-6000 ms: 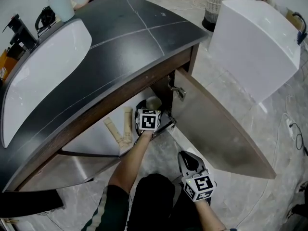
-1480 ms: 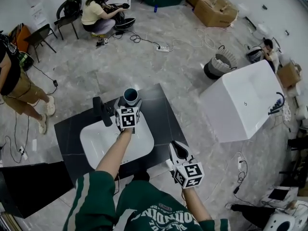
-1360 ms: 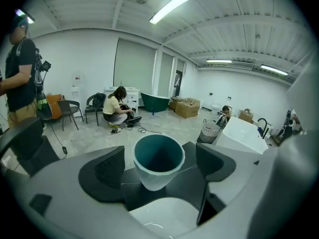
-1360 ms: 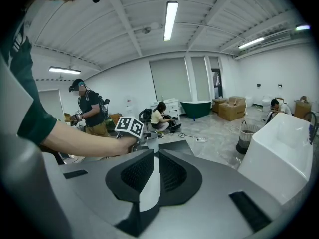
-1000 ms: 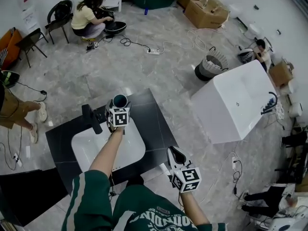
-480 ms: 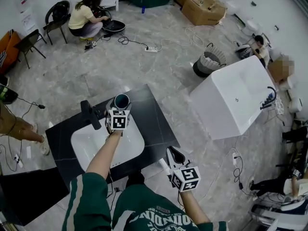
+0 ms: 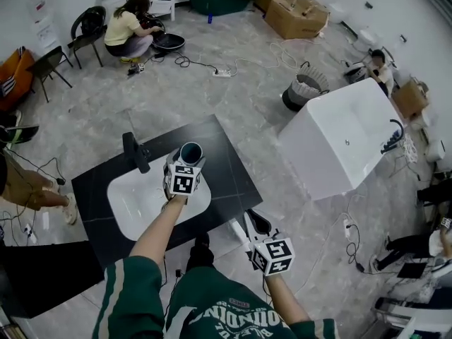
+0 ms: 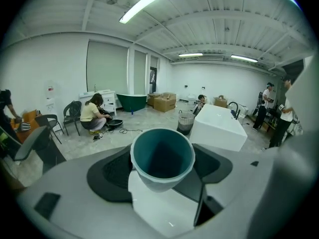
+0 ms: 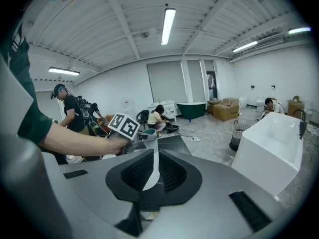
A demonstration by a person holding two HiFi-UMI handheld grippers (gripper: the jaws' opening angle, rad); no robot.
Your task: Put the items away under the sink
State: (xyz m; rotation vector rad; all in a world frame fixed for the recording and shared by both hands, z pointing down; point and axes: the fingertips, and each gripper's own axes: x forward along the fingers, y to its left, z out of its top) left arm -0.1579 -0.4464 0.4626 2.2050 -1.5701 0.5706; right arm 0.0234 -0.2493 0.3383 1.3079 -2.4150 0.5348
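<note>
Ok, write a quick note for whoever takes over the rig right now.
Left tongs: have just been closing, now gripping the teal-lined cup, held up over the black counter.
Right tongs: shut, empty, off the counter's front corner.
Done: cup picked up.
Left: carry it down and set it under the sink. The space below isn't in view, so what's already stowed can't be told.

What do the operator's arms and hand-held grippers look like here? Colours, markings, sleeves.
The left hand-held gripper and right hand-held gripper are white and black, and each carries a cube of black-and-white square markers. In their own views the housings look grey with black ribbed recesses. No cables show on them. The person wears a dark green short-sleeved shirt with pale print; the forearms are bare.
</note>
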